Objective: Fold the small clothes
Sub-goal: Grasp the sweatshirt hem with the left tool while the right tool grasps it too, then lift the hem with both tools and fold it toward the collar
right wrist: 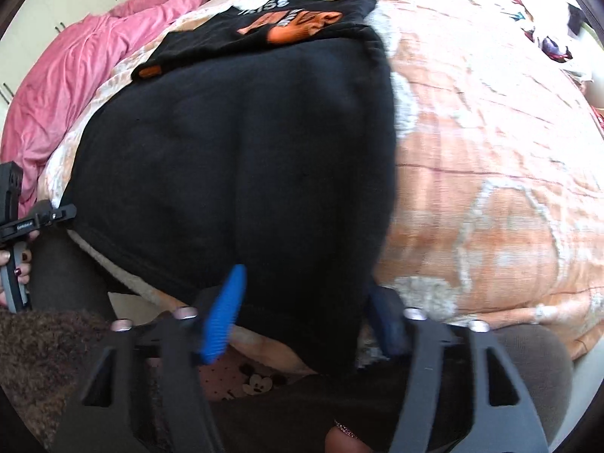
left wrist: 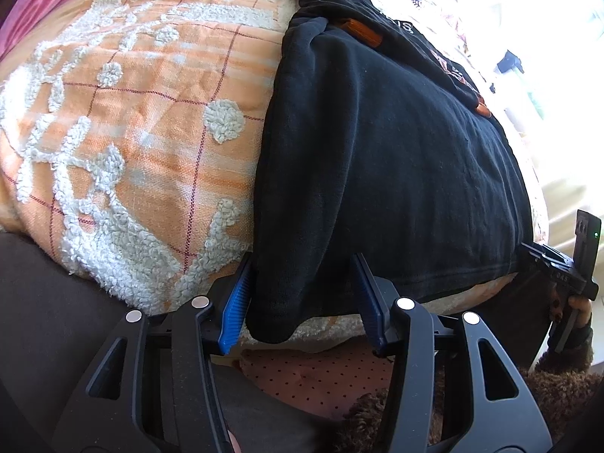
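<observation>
Lying on orange bedspread (left wrist: 151,113), black garment (left wrist: 377,170); pink blanket (right wrist: 75,75) beyond.

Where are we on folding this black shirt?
Partly done: the black shirt lies on the bedspread with its sides apparently folded in, print at the far end. Now: left gripper and right gripper are open around the near hem. Left: grasping and folding it away.

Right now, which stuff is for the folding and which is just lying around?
For the folding:
black top, spread on the bed
left gripper, open at its near corner
right gripper, open at the other near corner

Just lying around:
orange blanket
pink duvet
clothes heap
</observation>
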